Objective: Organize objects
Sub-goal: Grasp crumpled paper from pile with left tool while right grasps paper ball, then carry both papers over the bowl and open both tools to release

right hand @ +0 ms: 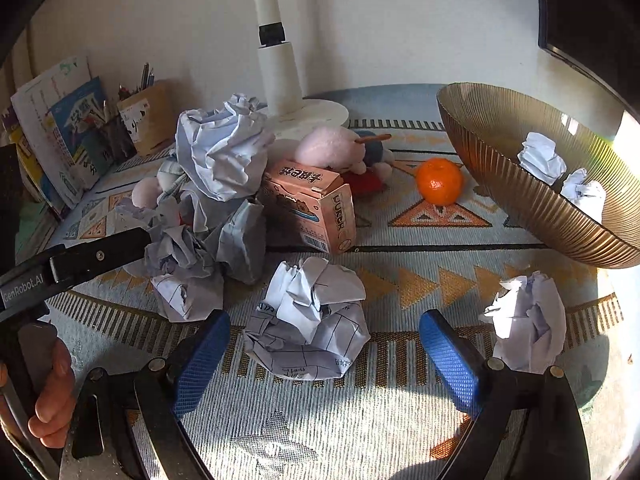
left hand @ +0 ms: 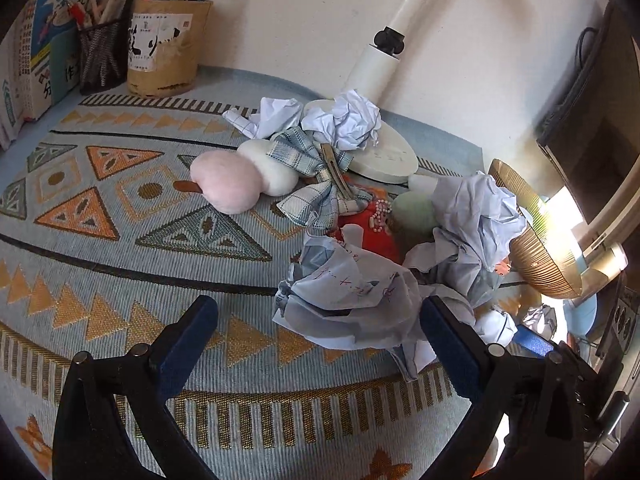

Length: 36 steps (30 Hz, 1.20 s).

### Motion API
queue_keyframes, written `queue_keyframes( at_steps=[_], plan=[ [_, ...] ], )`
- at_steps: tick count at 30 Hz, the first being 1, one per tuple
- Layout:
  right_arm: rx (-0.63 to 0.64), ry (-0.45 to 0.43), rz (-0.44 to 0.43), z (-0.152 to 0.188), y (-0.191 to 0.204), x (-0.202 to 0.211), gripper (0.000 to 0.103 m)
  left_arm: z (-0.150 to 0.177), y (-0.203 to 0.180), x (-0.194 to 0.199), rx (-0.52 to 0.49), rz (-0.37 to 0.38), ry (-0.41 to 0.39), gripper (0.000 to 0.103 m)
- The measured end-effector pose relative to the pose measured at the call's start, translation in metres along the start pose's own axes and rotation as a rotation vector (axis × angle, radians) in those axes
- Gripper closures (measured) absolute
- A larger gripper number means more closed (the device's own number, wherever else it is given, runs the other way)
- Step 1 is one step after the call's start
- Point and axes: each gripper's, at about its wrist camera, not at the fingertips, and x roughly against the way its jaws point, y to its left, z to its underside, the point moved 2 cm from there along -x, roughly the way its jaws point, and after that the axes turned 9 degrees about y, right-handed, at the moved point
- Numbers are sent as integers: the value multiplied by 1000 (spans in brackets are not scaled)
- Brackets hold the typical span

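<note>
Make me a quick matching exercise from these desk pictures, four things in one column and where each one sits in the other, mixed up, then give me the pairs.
Things:
1. orange
2. two small paper balls
3. pens
4. pink carton

Places:
A. in the black mesh cup
B. inside the ribbed bowl
C. lying beside the paper pile
D. on the cloth, left of the bowl

Pairs: 1-D, 2-B, 3-A, 4-C

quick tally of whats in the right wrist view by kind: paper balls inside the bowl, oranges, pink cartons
paper balls inside the bowl: 2
oranges: 1
pink cartons: 1
total: 4
</note>
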Motion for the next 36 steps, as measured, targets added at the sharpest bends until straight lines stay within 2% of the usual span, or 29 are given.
queue_keyframes(
  at_steps=[1, 2, 4, 5, 6, 8, 17, 24, 27, 29, 31, 36],
  plan=[
    [-5, 10, 9, -1, -1, -2, 8, 0, 0, 1, 3, -2, -10, 3],
    [-14, 11, 18, -2, -2, -3, 13, 0, 1, 2, 10, -8, -20, 3],
    [-18, 9, 2, -3, -3, -3, 29, 2, 3, 3, 15, -2, -26, 5],
    [-14, 9, -9, -2, -3, -4, 41, 2, 2, 4, 12, 4, -30, 13],
    [-9, 4, -8, -2, -2, -3, 41, 2, 2, 4, 7, 5, -30, 19],
    [3, -25, -4, -1, 1, 2, 42, 2, -2, 0, -15, 13, -12, 43],
    [55, -238, -11, 13, 9, 40, 42, 6, -7, 18, -53, 11, -114, 48],
    [-81, -296, -92, 13, -21, 55, 42, 13, -13, 41, -65, 7, -199, 48],
    [-158, -256, -129, 18, -44, 62, 42, 17, -30, 65, -89, 46, -230, 48],
    [-212, -258, -113, 20, -65, 75, 42, 17, -50, 82, -142, 45, -256, 48],
    [-260, -304, -94, 20, -87, 101, 42, 14, -76, 95, -201, 47, -277, 48],
    [-296, -450, 71, 4, -128, 180, 41, -7, -152, 108, -341, 113, -304, 48]
  ],
)
